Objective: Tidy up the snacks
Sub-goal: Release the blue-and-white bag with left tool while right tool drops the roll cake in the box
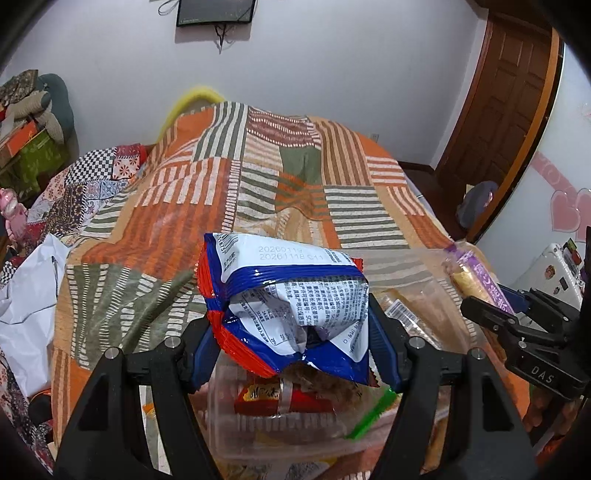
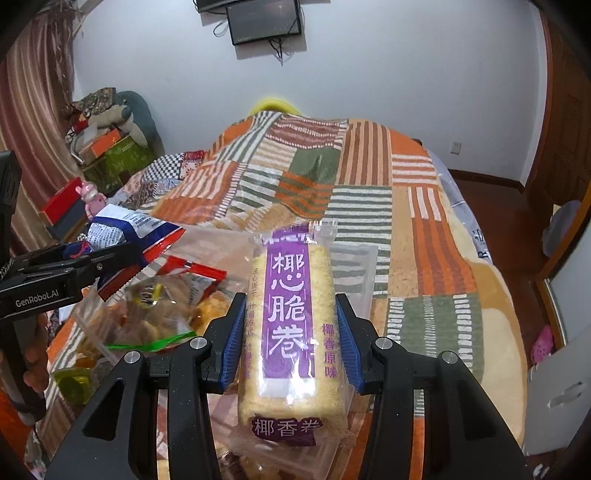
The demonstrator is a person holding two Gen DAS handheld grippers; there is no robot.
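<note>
Crinkly foil packet (image 1: 291, 306) in left gripper (image 1: 291, 343) — right gripper (image 2: 291, 339) around cellophane-wrapped roll (image 2: 291, 332).

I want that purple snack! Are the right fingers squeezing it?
Touching. The right wrist view shows both blue fingers pressed against the sides of the purple snack, holding it up.

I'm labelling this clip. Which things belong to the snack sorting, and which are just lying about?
Job:
blue-white snack bag in left gripper
purple roll pack in right gripper
clear snack bin

Lying about:
blanket
wall screen
white plastic bag
</note>
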